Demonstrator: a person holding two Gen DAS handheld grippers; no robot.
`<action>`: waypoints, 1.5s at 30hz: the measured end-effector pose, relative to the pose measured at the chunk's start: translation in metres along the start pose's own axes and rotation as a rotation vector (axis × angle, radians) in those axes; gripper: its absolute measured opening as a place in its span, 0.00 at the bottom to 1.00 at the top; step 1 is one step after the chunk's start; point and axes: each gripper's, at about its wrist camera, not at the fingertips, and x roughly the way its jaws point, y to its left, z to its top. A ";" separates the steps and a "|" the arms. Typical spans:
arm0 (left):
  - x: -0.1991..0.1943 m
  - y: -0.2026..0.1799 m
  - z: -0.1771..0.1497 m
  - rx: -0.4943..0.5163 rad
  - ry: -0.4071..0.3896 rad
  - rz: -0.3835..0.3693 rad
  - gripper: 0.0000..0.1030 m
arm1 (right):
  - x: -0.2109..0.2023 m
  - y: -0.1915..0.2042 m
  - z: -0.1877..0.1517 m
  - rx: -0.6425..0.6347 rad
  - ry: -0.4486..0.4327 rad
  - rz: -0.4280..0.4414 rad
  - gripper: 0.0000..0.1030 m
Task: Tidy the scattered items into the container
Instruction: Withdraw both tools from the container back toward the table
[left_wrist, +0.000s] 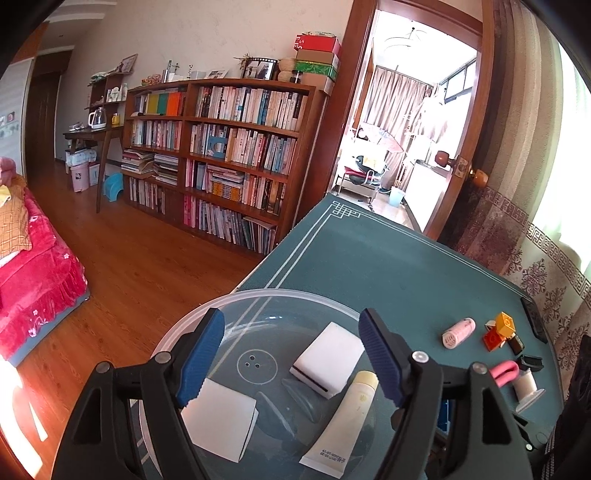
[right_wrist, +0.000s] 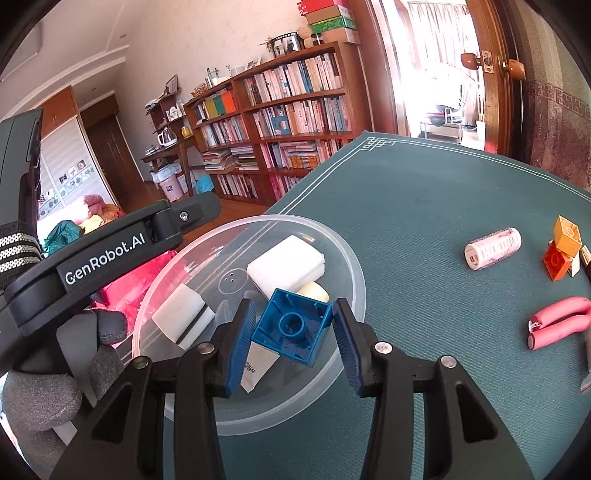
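Item: blue building brick (right_wrist: 291, 326), between fingers of right claw (right_wrist: 291, 343), over clear plastic bowl (right_wrist: 347, 254); pinched or loose: can't tell. Left claw (left_wrist: 291, 354) spread, empty. Risk: brick bounces out onto bench (right_wrist: 424, 206) if dropped crooked.

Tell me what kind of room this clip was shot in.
Likely a lived-in bedroom or study at home: a full wooden bookshelf, a bed with a pink cover, and a table with a green cloth.

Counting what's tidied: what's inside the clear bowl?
Two white sponges and a cream tube lie in the bowl; its near floor is hidden by the left hand-held gripper.
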 end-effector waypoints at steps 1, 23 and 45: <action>0.000 0.000 0.000 -0.001 -0.001 0.000 0.77 | 0.001 0.001 0.000 -0.002 0.003 0.006 0.45; -0.003 -0.003 -0.001 0.000 -0.005 -0.001 0.77 | -0.011 -0.015 -0.007 0.058 -0.010 -0.027 0.48; 0.001 -0.047 -0.013 0.104 0.042 -0.038 0.78 | -0.047 -0.086 -0.018 0.185 -0.046 -0.161 0.49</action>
